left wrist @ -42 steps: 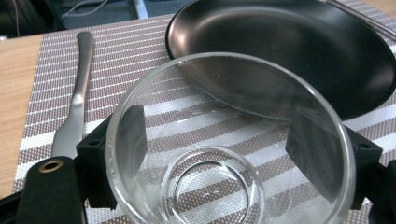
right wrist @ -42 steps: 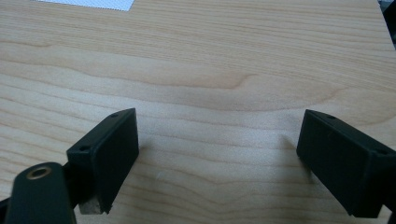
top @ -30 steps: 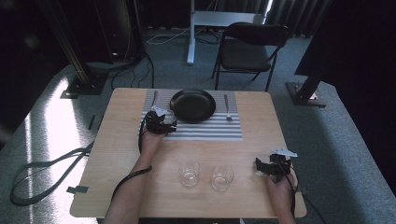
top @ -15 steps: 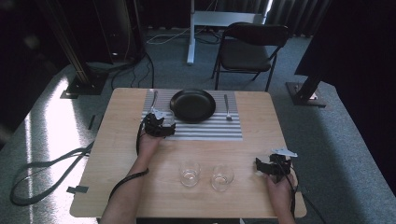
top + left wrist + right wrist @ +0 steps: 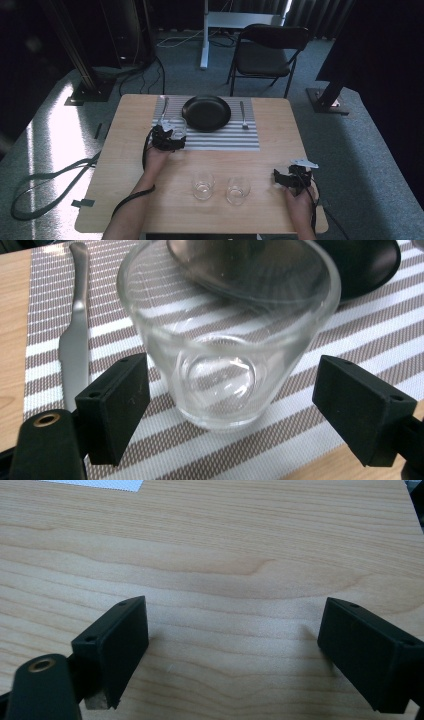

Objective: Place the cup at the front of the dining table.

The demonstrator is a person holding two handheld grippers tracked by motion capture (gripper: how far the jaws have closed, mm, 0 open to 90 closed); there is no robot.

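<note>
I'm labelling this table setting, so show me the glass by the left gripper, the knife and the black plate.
glass (image 5: 220, 385): left gripper view, on its thick clear base.
knife (image 5: 75, 345): left gripper view, on the flat of its blade.
black plate (image 5: 206, 113): high view, on its dark centre.

On the striped placemat (image 5: 220, 140), the near left corner is taken up by a glass (image 5: 225, 335), hemmed in by the knife (image 5: 75, 340) and the black plate (image 5: 206, 112). Two more glasses (image 5: 203, 185) block the table's (image 5: 125, 165) near middle. Bare wood is left around the right gripper (image 5: 232, 645).
</note>
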